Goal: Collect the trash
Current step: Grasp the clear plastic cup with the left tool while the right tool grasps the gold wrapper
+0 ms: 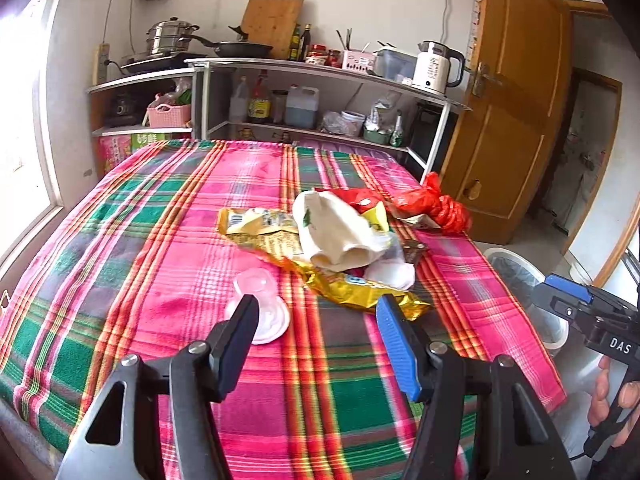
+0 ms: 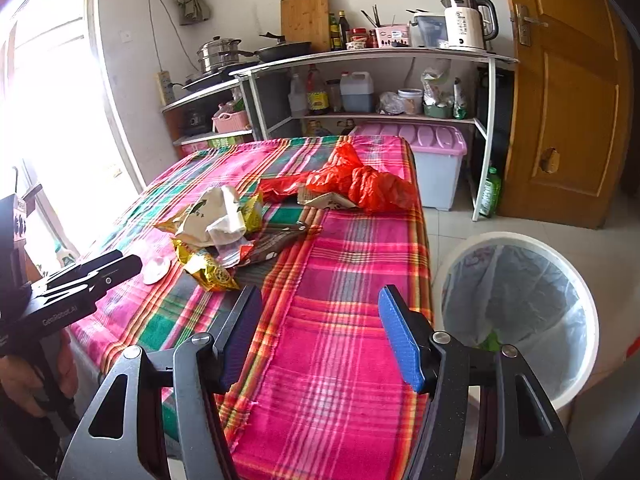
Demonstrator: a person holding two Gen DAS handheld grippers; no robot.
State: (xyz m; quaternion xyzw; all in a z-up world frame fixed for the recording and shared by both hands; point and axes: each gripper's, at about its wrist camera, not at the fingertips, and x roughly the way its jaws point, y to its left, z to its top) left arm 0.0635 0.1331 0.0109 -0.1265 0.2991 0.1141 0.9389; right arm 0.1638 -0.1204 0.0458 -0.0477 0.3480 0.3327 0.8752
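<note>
A heap of trash lies on the table with the pink plaid cloth point(image 1: 180, 216) point(image 2: 352, 264). It holds gold-yellow snack wrappers point(image 1: 352, 286) point(image 2: 210, 272), a crumpled white paper bag point(image 1: 336, 228) point(image 2: 218, 216), a red plastic bag point(image 1: 436, 202) point(image 2: 360, 180) and a clear plastic cup with a white lid point(image 1: 262, 306) point(image 2: 156, 270). My left gripper point(image 1: 318, 312) stands open just short of the gold wrapper, nothing between its fingers. My right gripper point(image 2: 320, 308) is open over bare cloth near the table's right edge. A white bin with a clear liner point(image 2: 516, 308) point(image 1: 528, 284) stands right of the table.
Shelves point(image 1: 320, 76) point(image 2: 360, 60) behind the table carry pots, a pan, bottles and a kettle point(image 2: 468, 20). A pink-lidded storage box point(image 2: 432, 160) sits under the shelf. A wooden door point(image 2: 568, 92) is on the right, a bright window on the left. A hand point(image 1: 612, 396) holds the right gripper.
</note>
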